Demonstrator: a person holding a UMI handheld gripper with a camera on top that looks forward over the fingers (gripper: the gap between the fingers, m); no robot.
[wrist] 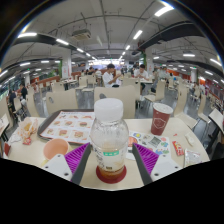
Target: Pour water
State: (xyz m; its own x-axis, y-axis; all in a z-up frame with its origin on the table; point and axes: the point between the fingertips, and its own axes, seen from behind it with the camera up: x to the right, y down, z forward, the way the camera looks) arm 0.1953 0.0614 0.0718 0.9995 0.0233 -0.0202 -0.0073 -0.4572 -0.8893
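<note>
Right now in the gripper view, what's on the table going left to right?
Orange bowl → tray behind it → clear bottle with white cap, standing between the open gripper fingers → red paper cup.
</note>
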